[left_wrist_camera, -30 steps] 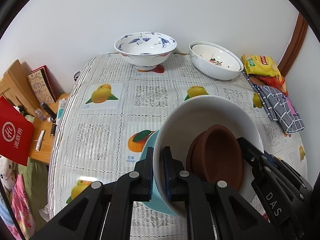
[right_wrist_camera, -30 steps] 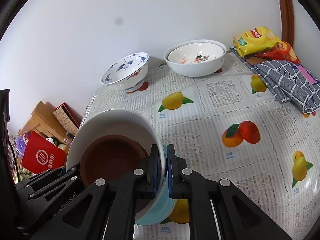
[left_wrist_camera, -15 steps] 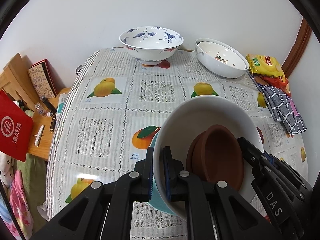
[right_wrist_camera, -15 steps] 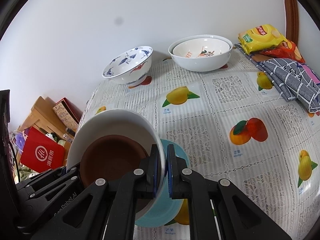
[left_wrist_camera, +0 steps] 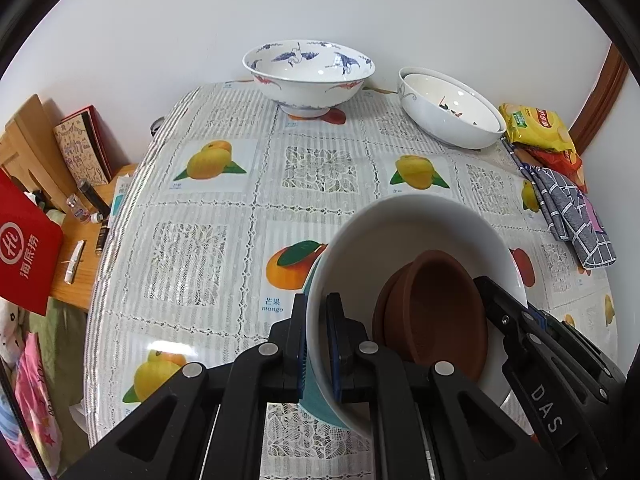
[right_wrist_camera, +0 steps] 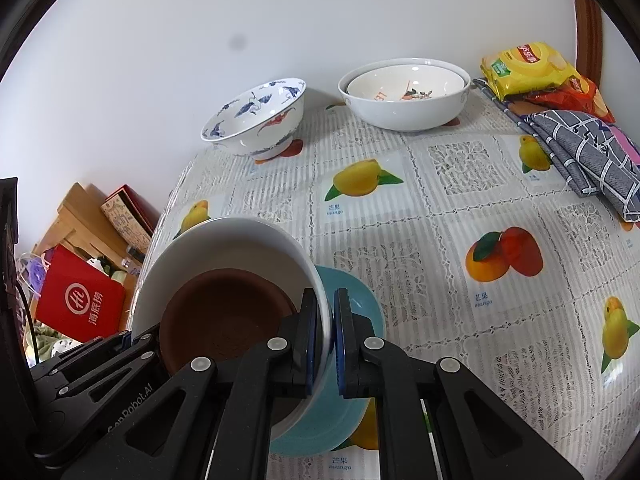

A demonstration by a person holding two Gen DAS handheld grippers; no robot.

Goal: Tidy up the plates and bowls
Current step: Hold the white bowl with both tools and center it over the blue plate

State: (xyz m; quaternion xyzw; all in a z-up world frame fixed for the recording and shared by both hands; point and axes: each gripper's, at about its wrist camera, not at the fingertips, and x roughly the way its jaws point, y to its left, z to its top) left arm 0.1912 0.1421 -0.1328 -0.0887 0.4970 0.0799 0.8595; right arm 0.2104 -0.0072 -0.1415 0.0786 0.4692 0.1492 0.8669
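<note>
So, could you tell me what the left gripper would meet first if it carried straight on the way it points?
The left gripper is clamped on the rim of the white bowl, pointing steeply down. Going straight on, the stack it carries would probably meet the fruit-print tablecloth first; the blue-patterned bowl stands well beyond.

Dish (left_wrist_camera: pixel 436 308) in bowl (left_wrist_camera: pixel 404 224) — crane bowl (left_wrist_camera: pixel 308 72) behind, left of nested bowls (left_wrist_camera: pixel 452 110).

table (left_wrist_camera: pixel 208 256), fruit-print cloth | blue-bird bowl (left_wrist_camera: pixel 308 74); nested white bowls (left_wrist_camera: pixel 450 120); snack bags (left_wrist_camera: pixel 536 126); checked towel (left_wrist_camera: pixel 572 216)
</note>
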